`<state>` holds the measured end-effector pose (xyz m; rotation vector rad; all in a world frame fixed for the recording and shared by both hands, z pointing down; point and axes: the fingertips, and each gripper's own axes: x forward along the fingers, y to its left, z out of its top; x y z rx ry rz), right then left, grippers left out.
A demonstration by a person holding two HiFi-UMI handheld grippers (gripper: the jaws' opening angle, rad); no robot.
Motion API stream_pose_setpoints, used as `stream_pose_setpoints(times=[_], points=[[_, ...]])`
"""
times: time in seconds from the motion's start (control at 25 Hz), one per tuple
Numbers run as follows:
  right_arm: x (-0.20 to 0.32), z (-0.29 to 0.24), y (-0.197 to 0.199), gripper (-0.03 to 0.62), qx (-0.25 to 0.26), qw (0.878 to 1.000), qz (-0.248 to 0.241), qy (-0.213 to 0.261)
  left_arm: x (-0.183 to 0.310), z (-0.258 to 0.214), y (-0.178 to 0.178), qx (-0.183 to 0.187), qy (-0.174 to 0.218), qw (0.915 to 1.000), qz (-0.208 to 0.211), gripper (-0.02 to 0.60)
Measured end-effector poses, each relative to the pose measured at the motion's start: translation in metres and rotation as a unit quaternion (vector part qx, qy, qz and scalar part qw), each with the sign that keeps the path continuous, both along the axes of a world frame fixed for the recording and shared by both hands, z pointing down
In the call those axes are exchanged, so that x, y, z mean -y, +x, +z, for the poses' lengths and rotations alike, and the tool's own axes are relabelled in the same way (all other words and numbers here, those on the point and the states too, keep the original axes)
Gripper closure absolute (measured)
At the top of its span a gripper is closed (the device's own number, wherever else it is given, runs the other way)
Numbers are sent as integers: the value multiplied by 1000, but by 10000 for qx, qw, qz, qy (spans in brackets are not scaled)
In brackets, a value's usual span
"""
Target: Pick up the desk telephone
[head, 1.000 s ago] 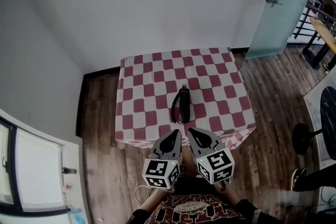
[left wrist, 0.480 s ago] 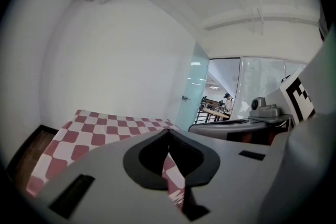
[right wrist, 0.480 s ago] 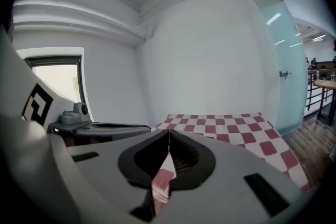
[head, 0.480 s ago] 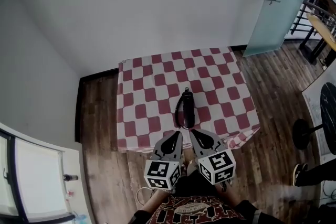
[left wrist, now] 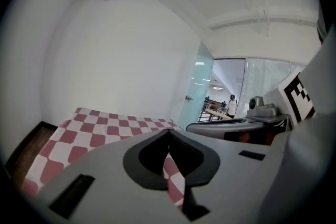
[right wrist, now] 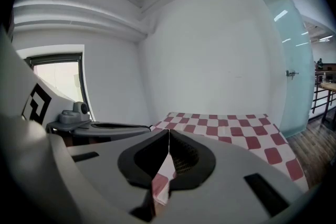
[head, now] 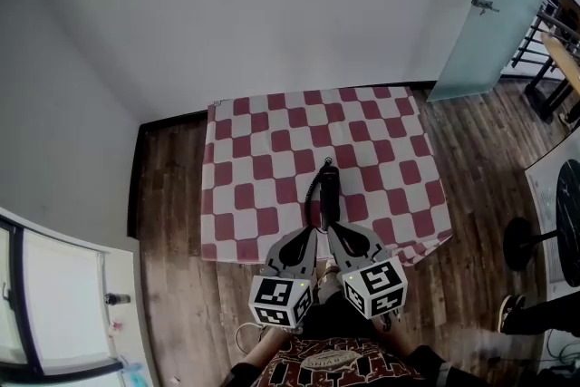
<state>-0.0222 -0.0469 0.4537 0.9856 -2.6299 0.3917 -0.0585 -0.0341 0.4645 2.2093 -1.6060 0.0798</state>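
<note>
Left gripper [head: 309,233] and right gripper [head: 331,229], both clenched: in each gripper view the two jaws meet at their tips, with nothing caught between them, and only checked cloth shows through the gap behind the tips (left gripper [left wrist: 168,131]; right gripper [right wrist: 168,131]). The grippers lie side by side, pointing toward the table [head: 245,195] and slightly downward, their tips over the table's near edge at about its middle; each carries a marker cube at its rear, the left cube [head: 279,300] and the right cube [head: 375,285], both off the table on the near side. The phone [head: 328,193], black, lies on the table just beyond the gripper tips, lengthwise away from the near edge, its cord [head: 313,190] curving along its left side; whether either tip touches it cannot be told. The table is covered by a red-and-white checked cloth [head: 381,149] hanging over the edges. The table's far edge stands against a white wall [head: 272,4]; a frosted glass door [head: 494,14] lies beyond its far right corner. Wood floor [head: 172,195] flanks the table left and right.
</note>
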Motion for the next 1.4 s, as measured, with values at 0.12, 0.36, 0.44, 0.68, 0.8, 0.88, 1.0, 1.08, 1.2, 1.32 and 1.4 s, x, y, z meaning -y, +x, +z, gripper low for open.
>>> stream_pose_setpoints(times=[0.12, 0.36, 0.44, 0.68, 0.8, 0.88, 1.0, 1.08, 1.2, 1.32, 1.4], points=[[14, 4, 0, 574, 18, 10000, -61, -74, 16, 1, -1, -42, -16, 10000, -55, 572], [50, 5, 0, 574, 26, 9997, -180, -160, 51, 1, 0, -5, -103, 9999, -123, 572], [61, 4, -2, 574, 44, 9995, -248, -177, 62, 2, -1, 7, -142, 9998, -163, 572], [89, 5, -6, 574, 74, 9988, -428, -230, 89, 5, -3, 125, -245, 9993, -266, 572], [102, 5, -7, 574, 88, 9984, -505, -229, 101, 7, -5, 150, -268, 9989, -353, 572], [110, 6, -6, 574, 93, 9982, -540, -238, 108, 7, -5, 147, -267, 9987, -398, 572], [118, 9, -4, 574, 100, 9979, -581, -263, 117, 8, -4, 125, -264, 9986, -446, 572], [123, 11, -3, 574, 118, 9979, -584, -271, 121, 10, -3, 110, -263, 9985, -464, 572], [129, 14, 1, 574, 120, 9982, -504, -301, 128, 13, -1, 77, -286, 9987, -411, 572], [134, 18, 7, 574, 84, 9987, -359, -342, 135, 15, 2, 34, -302, 9991, -294, 572], [139, 18, 9, 574, 76, 9991, -229, -344, 140, 15, 1, 18, -292, 9994, -208, 572]])
